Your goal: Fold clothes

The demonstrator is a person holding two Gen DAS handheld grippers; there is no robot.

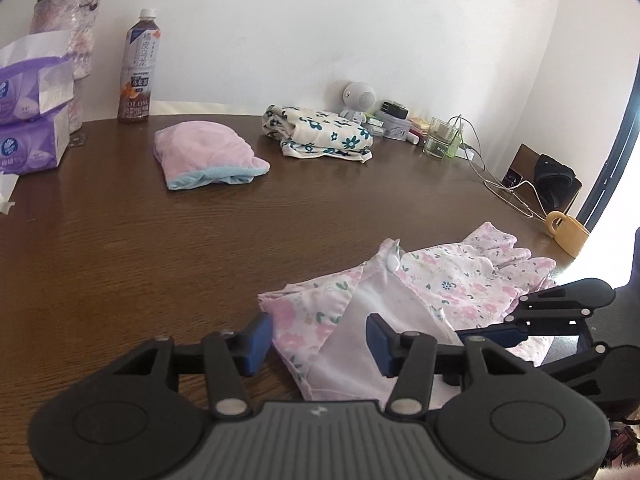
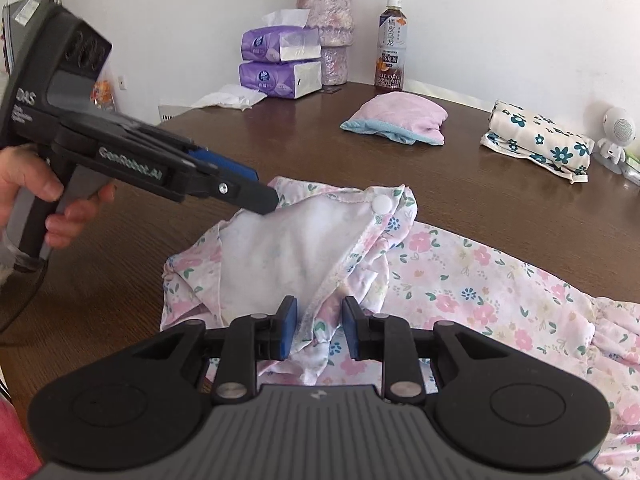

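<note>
A pink floral garment (image 1: 448,280) with a white lining lies on the dark wooden table (image 1: 160,248) near its front right; it also shows in the right wrist view (image 2: 460,280). My left gripper (image 1: 316,338) is open, its blue pads on either side of the garment's near corner; in the right wrist view its fingertips (image 2: 260,200) rest on the white lining. My right gripper (image 2: 318,326) is open with a bunched fold of the garment between its pads, and it shows at the right in the left wrist view (image 1: 492,330).
A folded pink-and-blue cloth (image 1: 204,154) and a folded cream floral cloth (image 1: 316,132) lie farther back. Tissue packs (image 1: 28,120), a vase (image 1: 72,32), a tea bottle (image 1: 138,68), a speaker figure (image 1: 358,98), a glass (image 1: 440,136), cables and a yellow mug (image 1: 568,232) line the edges.
</note>
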